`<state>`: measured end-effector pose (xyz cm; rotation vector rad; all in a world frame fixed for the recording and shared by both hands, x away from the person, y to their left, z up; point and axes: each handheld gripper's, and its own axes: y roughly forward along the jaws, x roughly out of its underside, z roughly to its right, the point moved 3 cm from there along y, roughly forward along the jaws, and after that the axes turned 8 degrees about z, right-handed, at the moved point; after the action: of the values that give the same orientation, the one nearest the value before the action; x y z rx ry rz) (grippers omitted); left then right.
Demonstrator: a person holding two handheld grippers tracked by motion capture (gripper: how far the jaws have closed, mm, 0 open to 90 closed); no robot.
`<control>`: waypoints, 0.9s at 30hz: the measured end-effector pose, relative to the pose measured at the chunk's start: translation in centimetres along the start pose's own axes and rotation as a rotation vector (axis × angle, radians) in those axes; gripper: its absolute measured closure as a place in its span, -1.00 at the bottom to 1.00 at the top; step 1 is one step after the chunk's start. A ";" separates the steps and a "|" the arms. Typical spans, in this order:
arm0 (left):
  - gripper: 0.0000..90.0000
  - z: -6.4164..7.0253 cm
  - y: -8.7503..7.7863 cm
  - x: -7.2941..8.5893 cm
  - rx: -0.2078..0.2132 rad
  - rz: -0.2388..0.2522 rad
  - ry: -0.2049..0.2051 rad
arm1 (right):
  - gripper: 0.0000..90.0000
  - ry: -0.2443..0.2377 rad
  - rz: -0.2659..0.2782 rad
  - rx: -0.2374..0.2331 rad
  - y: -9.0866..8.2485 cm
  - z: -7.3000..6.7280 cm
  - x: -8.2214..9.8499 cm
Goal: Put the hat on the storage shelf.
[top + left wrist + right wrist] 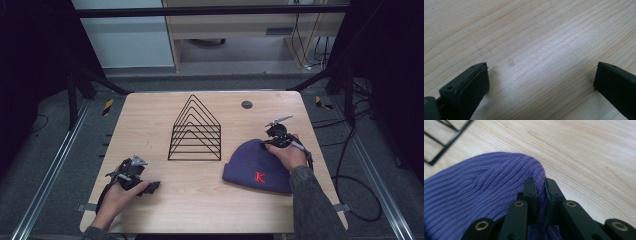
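Beanie (257, 167), purple with a red K, lies on the wooden bench (200, 200) toward its near right corner, right of a black wire rack (195, 131) at the middle. Right gripper (541, 188) pinches the hat's far edge; left gripper (150, 186), jaws wide, rests near the bench's near left corner.

Bare table (200, 195) between hands; wire rack (195, 131) and beanie (256, 162) beyond.
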<state>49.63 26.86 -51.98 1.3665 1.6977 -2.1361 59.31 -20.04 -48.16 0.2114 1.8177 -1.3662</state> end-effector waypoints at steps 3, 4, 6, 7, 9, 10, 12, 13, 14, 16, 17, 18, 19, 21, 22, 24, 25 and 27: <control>-1.00 0.0 0.0 0.0 0.000 0.001 0.000 | 0.80 -0.013 0.047 -0.014 -2.0 -0.6 -0.4; -1.00 0.0 0.0 0.0 0.000 0.001 0.000 | 0.80 -0.018 0.061 -0.017 -2.7 -0.9 -0.6; -1.00 0.1 0.0 0.0 -0.003 0.005 -0.006 | 0.80 -0.057 0.091 -0.014 -4.2 -1.4 -0.9; -1.00 0.1 0.0 0.0 -0.004 0.006 -0.008 | 0.80 -0.069 0.112 -0.019 -5.0 -1.7 -1.1; -1.00 0.1 0.0 0.0 -0.006 0.008 -0.012 | 0.81 -0.093 0.152 -0.027 -6.6 -2.4 -1.4; -1.00 0.2 0.0 0.0 -0.008 0.005 -0.013 | 0.81 -0.095 0.165 -0.031 -7.2 -2.6 -1.5; -1.00 0.2 0.0 0.0 -0.008 0.005 -0.014 | 0.81 -0.110 0.208 -0.037 -8.8 -3.2 -1.7; -1.00 0.2 0.0 0.1 -0.009 0.005 -0.012 | 0.81 -0.111 0.226 -0.040 -9.5 -3.4 -1.7; -1.00 0.2 0.0 0.1 -0.007 0.008 -0.014 | 0.81 -0.099 0.242 -0.050 -10.1 -3.7 -1.8; -1.00 0.2 0.0 0.1 -0.006 0.005 -0.012 | 0.81 -0.095 0.264 -0.058 -11.1 -3.9 -1.8; -1.00 0.2 0.0 0.1 -0.004 0.003 -0.011 | 0.81 -0.098 0.274 -0.058 -11.7 -4.1 -1.9; -1.00 0.2 0.0 0.0 -0.003 0.003 -0.010 | 0.81 -0.104 0.286 -0.058 -12.3 -4.3 -1.9; -1.00 0.2 0.0 0.0 -0.003 0.003 -0.009 | 0.81 -0.106 0.295 -0.058 -12.8 -4.4 -1.9; -1.00 0.2 0.0 0.0 -0.002 0.003 -0.009 | 0.81 -0.115 0.308 -0.055 -13.5 -4.4 -2.1; -1.00 0.2 0.0 0.0 -0.002 0.003 -0.009 | 0.81 -0.124 0.316 -0.051 -13.8 -4.4 -2.2; -1.00 0.2 0.0 0.0 -0.003 0.004 -0.010 | 0.81 -0.126 0.330 -0.042 -14.4 -4.1 -2.6; -1.00 0.2 0.0 0.0 -0.004 0.004 -0.010 | 0.81 -0.127 0.333 -0.039 -14.6 -4.0 -2.8; -1.00 0.2 0.0 0.0 -0.004 0.004 -0.010 | 0.82 -0.127 0.337 -0.038 -14.7 -3.8 -2.9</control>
<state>49.48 26.70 -52.00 1.3540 1.6937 -2.1328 50.77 -21.57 -35.33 0.3833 1.6160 -1.0833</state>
